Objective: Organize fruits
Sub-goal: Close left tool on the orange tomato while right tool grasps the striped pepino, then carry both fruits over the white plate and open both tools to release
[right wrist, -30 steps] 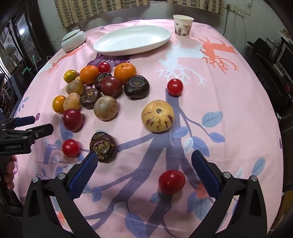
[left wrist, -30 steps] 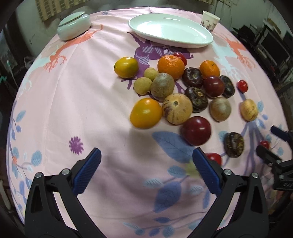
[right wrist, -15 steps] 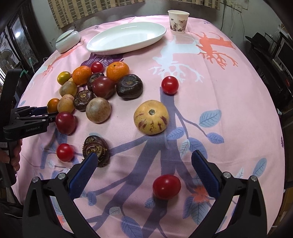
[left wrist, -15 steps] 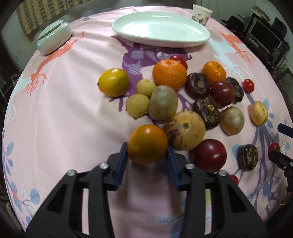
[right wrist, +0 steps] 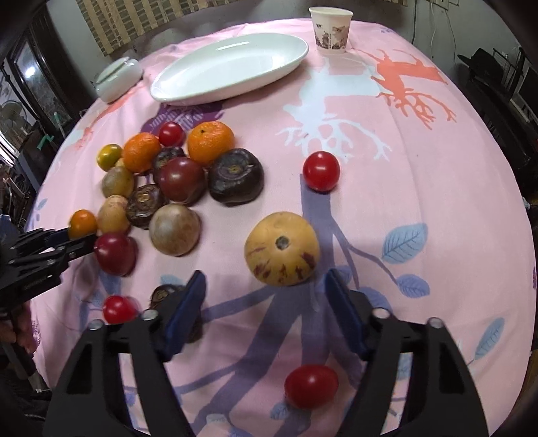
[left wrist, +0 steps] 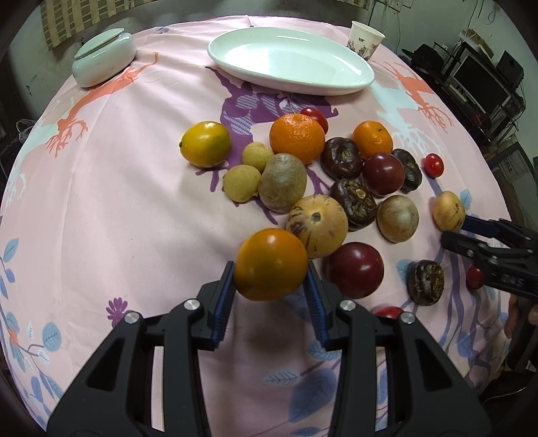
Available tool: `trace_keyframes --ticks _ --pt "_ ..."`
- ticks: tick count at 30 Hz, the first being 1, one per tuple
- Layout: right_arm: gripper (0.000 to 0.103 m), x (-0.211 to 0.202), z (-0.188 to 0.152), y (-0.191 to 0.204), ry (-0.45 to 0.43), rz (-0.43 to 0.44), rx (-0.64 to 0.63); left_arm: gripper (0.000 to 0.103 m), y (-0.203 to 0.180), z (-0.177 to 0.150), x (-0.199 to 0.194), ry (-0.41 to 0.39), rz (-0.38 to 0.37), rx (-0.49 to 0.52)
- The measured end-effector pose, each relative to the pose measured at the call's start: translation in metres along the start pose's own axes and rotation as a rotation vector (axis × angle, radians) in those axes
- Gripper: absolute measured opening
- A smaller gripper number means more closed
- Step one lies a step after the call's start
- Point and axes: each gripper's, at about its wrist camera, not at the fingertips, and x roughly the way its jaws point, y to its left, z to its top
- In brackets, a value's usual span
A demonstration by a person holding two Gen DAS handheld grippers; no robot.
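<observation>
Left gripper (left wrist: 271,291): squeezed onto the orange tomato (left wrist: 271,264). A blue pad presses on each side of it (the right wrist view shows the same grip from the side, at its left edge).

Orange tomato: sits right between the left fingers, at their tips. It looks raised a bit above the pink tablecloth (left wrist: 117,208), but I cannot tell for sure.

Just past the left tips: a striped pepino melon (left wrist: 317,226), close behind the tomato and a little right. A dark red tomato (left wrist: 355,270) lies just right of the right finger.

Farther ahead of the left gripper: a kiwi (left wrist: 283,187), two small longans (left wrist: 241,183) and a yellow-green citrus (left wrist: 205,144) off to the left.

Right gripper (right wrist: 265,314): wide open, holding nothing.

Second pepino melon (right wrist: 281,252): on the cloth just ahead of the right gripper's tips, lined up with the gap and nearer the right finger. It does not touch either pad.

Red cherry tomato (right wrist: 311,386): on the cloth under the right gripper, back between its two arms.

Dark wrinkly fruit (right wrist: 163,293): partly hidden behind the right gripper's left finger.

Far ahead of both grippers: a white oval plate (right wrist: 232,69), a paper cup (right wrist: 331,30) and a pale lidded dish (left wrist: 103,57).
</observation>
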Motion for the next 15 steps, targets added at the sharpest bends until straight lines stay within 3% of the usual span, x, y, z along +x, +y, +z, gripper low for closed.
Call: trace_keyframes --ticks 5,7,11,15 --pt "0.044 0.008 0.009 0.003 0.01 -0.057 -0.047 0.041 -0.002 -0.001 -0.001 0.005 -0.014 -0.004" --pt "0.043 0.004 0.011 -0.001 0.014 0.003 -0.025 0.041 -0.003 -0.001 -0.001 0.006 -0.019 -0.007" --pt "0.043 -0.012 0.015 0.001 -0.012 0.039 -0.032 0.041 -0.003 0.005 -0.01 -0.005 -0.03 -0.009" --pt "0.044 -0.032 0.039 0.007 -0.076 0.106 -0.036 0.041 -0.006 0.032 -0.03 -0.064 -0.063 -0.005"
